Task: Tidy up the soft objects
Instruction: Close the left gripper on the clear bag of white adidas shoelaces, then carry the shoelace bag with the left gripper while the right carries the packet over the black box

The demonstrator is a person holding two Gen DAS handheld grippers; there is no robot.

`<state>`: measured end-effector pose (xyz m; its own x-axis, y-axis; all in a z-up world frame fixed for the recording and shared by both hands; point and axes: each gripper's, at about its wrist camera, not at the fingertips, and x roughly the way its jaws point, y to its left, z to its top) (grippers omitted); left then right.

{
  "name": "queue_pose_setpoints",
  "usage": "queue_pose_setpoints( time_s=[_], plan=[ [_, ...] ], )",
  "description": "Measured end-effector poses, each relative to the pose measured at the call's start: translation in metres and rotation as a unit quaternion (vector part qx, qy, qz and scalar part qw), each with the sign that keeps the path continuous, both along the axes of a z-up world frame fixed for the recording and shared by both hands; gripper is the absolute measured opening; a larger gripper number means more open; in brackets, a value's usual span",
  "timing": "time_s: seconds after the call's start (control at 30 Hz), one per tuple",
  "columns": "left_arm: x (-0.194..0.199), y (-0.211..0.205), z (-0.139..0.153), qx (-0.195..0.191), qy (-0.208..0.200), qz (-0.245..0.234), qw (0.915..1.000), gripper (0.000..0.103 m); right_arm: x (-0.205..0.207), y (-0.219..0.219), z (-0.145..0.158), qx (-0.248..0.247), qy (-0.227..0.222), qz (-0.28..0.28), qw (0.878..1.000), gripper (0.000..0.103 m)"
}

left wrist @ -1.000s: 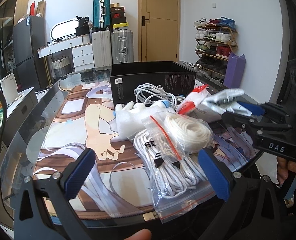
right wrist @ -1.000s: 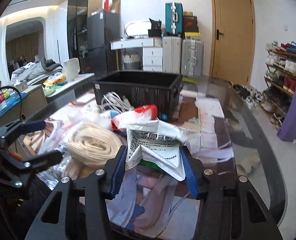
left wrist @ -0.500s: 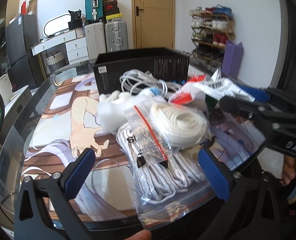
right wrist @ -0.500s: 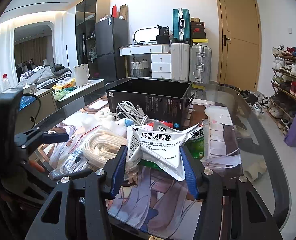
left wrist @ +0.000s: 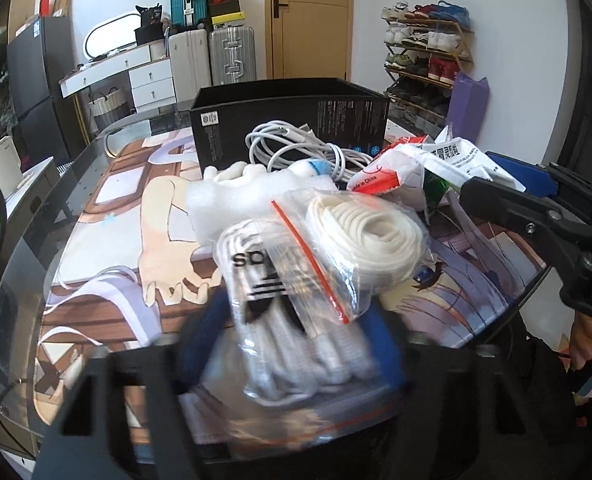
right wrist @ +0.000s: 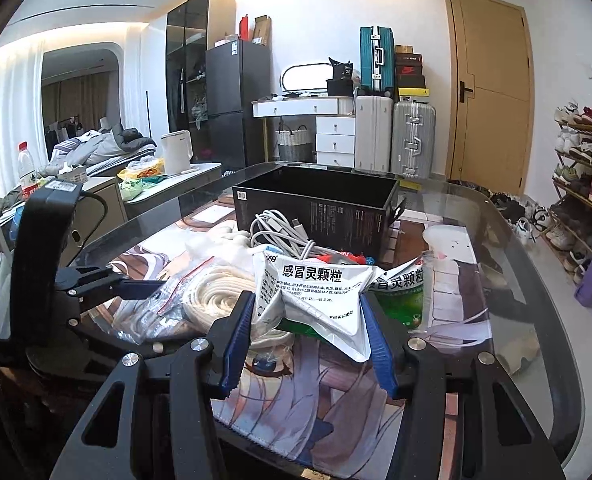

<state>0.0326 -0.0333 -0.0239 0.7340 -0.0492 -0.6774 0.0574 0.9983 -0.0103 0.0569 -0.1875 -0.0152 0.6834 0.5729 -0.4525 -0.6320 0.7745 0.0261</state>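
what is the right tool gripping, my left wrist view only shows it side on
Observer: The right tool is shut on a silver medicine sachet, with one blue pad on each side edge.
Operator: anything else with that sachet
Observer: A green sachet with the same print sits just behind it to the right, partly covered and outside the pads.
Operator: can you see into the black box
Observer: Yes. The black box is open at the top, and the part of its inside that shows is dark, with nothing visible in it.
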Motion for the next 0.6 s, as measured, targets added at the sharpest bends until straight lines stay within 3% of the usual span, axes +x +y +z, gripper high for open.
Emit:
queue_pose_setpoints(
  time_s=[0.07, 0.17, 0.6],
  plan=[
    [-0.003, 0.004, 0.003, -0.008, -0.006, 0.001, 0.9999, 0.042, -0.001, 0.0, 0.0, 0.0, -0.002, 0.001, 1.0, 0.053],
    [-0.008, 0.009, 0.007, -0.013, -0.015, 0.002, 0.9998, 0.036, -0.002, -0.001, 0.002, 0.003, -0.005, 0.001, 1.0, 0.053],
    [-0.023, 0.034, 0.041, -0.037, -0.084, 0.02, 0.9956, 0.034, -0.005, 0.0, 0.007, 0.005, -0.015, 0.001, 1.0, 0.053]
  ],
)
